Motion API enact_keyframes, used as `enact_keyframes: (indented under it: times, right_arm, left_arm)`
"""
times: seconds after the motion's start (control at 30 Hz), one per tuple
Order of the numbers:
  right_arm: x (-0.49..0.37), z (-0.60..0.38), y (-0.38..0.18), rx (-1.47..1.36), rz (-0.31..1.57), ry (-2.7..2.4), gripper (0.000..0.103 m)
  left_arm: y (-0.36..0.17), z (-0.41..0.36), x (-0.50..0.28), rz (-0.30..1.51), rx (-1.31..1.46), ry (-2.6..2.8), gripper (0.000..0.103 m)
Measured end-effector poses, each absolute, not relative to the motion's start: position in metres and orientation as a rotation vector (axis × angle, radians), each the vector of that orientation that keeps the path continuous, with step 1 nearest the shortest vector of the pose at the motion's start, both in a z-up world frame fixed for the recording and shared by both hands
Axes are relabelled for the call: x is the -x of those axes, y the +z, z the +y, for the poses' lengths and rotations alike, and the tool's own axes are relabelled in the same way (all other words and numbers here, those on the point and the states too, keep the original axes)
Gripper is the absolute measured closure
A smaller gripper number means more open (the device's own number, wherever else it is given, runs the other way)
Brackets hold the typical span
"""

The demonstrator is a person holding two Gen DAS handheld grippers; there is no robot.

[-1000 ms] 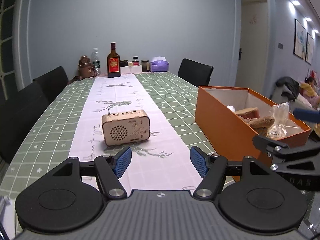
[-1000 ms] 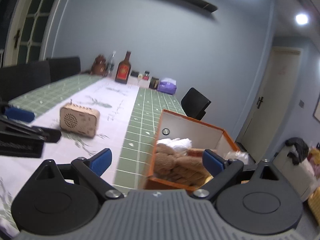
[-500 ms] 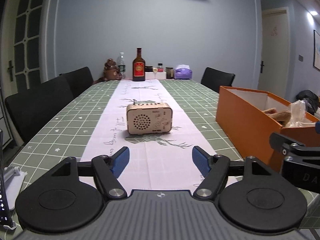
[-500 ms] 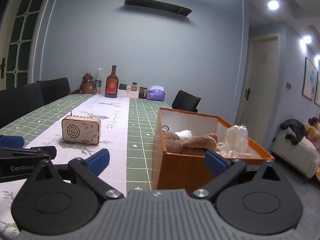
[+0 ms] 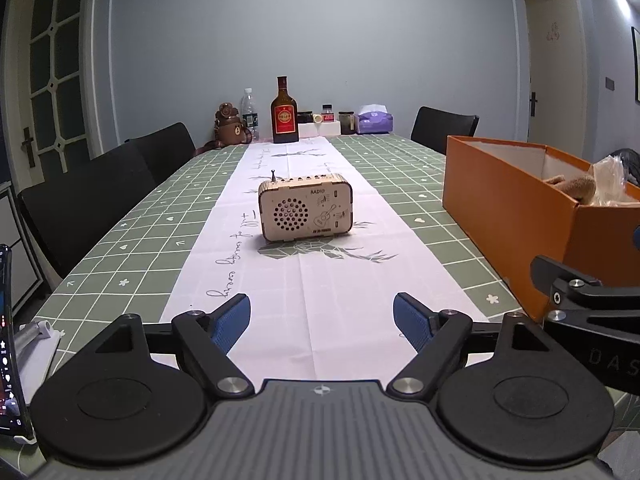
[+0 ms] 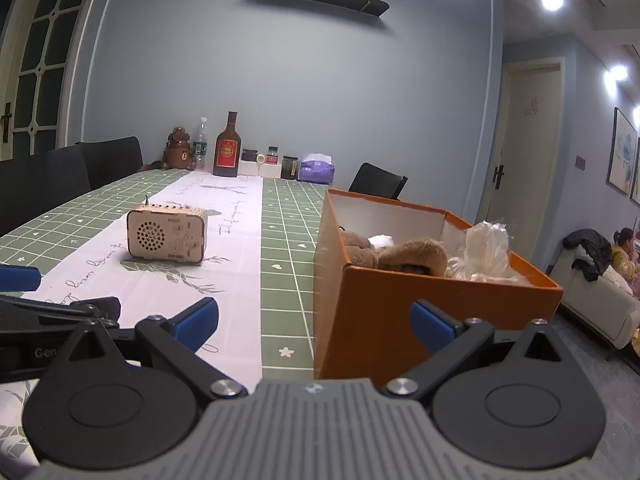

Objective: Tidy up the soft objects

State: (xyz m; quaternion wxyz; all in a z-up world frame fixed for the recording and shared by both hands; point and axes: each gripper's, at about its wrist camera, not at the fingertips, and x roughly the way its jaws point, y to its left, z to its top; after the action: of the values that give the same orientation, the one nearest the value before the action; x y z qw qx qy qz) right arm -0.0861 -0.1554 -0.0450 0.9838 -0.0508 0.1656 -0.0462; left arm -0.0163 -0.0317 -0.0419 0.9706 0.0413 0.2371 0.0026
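An orange box [image 6: 432,312] stands on the table's right side; it also shows in the left wrist view [image 5: 508,204]. Inside it lie a brown plush toy [image 6: 412,254], a white soft item [image 6: 382,240] and a crumpled clear plastic bag [image 6: 484,248]. My right gripper [image 6: 316,324] is open and empty, low at the near end of the box. My left gripper [image 5: 322,322] is open and empty, low over the white table runner [image 5: 304,280] near the table's front edge. The plush [image 5: 576,188] and bag [image 5: 612,180] peek over the box rim in the left wrist view.
A wooden radio [image 5: 306,212] stands on the runner mid-table. Bottles, jars, a bear figure [image 5: 230,124] and a purple tissue box [image 5: 374,122] line the far end. Black chairs [image 5: 92,196] flank the table. A phone on a stand [image 5: 8,340] is at the near left.
Both grippers have drawn back toward the table's near end and dropped lower, levelling out. The box contents now sit farther off. Both stay open and empty.
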Motion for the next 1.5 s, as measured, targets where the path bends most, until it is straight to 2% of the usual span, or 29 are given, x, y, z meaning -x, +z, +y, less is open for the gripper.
enact_keyframes:
  times: [1.5]
  right_arm:
    - [0.084,-0.155,-0.05,0.079,0.368,-0.074,0.003]
  left_arm:
    - [-0.042,-0.019,0.015,0.496,-0.076,0.055,0.008]
